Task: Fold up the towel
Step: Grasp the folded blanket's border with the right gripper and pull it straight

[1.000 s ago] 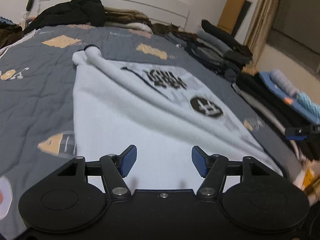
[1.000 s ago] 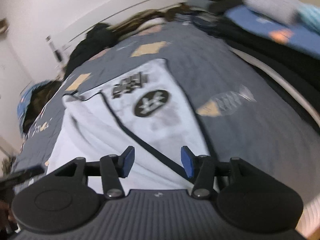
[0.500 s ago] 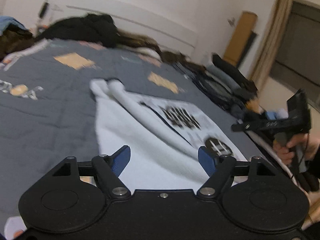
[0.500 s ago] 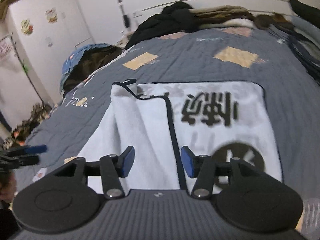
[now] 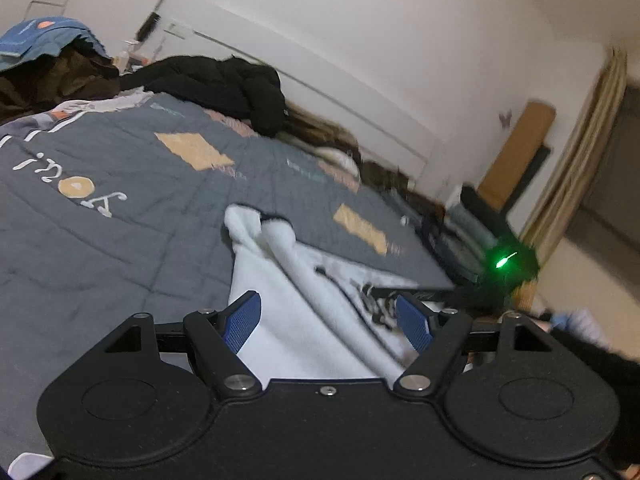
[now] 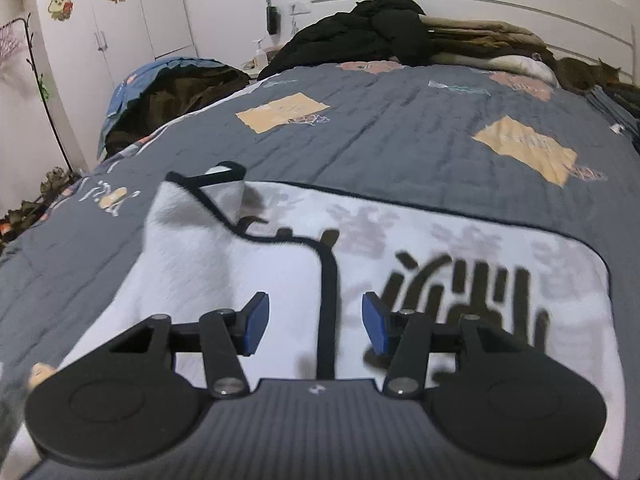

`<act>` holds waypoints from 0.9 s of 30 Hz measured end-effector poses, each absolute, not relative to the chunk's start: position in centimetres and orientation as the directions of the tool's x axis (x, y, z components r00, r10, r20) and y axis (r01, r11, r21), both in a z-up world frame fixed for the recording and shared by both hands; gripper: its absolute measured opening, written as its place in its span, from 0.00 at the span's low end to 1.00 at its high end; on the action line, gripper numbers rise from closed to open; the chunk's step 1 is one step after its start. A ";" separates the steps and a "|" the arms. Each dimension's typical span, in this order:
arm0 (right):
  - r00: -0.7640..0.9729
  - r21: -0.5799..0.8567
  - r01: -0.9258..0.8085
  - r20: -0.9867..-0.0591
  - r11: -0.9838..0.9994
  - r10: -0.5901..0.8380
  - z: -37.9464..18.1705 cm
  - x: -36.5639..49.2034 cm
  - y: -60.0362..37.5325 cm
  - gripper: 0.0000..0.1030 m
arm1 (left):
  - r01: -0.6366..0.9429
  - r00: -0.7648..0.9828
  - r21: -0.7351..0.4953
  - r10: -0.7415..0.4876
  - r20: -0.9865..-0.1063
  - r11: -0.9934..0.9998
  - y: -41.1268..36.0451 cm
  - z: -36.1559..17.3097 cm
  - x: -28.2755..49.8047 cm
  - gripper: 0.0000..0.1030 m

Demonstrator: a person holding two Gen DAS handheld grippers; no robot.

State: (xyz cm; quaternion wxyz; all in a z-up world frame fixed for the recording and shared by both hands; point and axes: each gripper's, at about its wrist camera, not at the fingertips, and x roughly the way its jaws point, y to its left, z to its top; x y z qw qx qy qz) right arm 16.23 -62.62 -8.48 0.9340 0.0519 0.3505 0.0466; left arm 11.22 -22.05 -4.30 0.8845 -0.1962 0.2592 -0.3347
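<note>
The white fleece towel with black trim and lettering (image 6: 460,264) lies on the grey quilted bed (image 6: 400,136), its 9 o'clock side lapped over. My left tool (image 5: 328,322) and right tool (image 6: 316,322) hover released. A further fold needs a trimmed edge pinched.

A bed (image 6: 400,136) is covered by a grey quilt. A white towel (image 6: 460,256) is spread on it, partly folded. Beyond the towel, at the headboard, a black jacket (image 6: 372,32) and what may be folded blankets (image 6: 480,40) are heaped.
</note>
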 end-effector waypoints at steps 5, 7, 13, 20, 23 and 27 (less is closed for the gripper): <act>0.740 0.091 -0.059 -0.665 0.994 0.105 -10.1 20.5 -62.6 0.49 | 0.439 0.663 -0.601 -0.692 -0.284 0.667 -20.1 -3.9 11.9 0.71; 0.732 0.096 -0.060 -0.673 0.994 0.109 -10.7 21.5 -62.5 0.49 | 0.421 0.670 -0.627 -0.691 -0.273 0.655 -19.6 -3.8 12.1 0.71; 0.692 0.098 -0.079 -0.711 0.992 0.125 -12.2 23.4 -61.6 0.43 | 0.397 0.678 -0.626 -0.674 -0.292 0.671 -19.4 -3.8 12.4 0.71; 0.725 0.132 -0.053 -0.677 0.990 0.129 -11.2 22.7 -62.3 0.02 | 0.391 0.679 -0.618 -0.667 -0.307 0.683 -19.6 -4.1 12.6 0.71; 0.757 0.135 -0.015 -0.645 0.991 0.099 -9.7 22.1 -64.1 0.02 | 0.388 0.679 -0.614 -0.664 -0.314 0.687 -19.7 -4.3 12.7 0.71; 0.794 0.108 0.071 -0.608 0.992 0.009 -7.6 21.1 -67.1 0.01 | 0.388 0.676 -0.614 -0.665 -0.317 0.687 -19.8 -4.4 12.6 0.71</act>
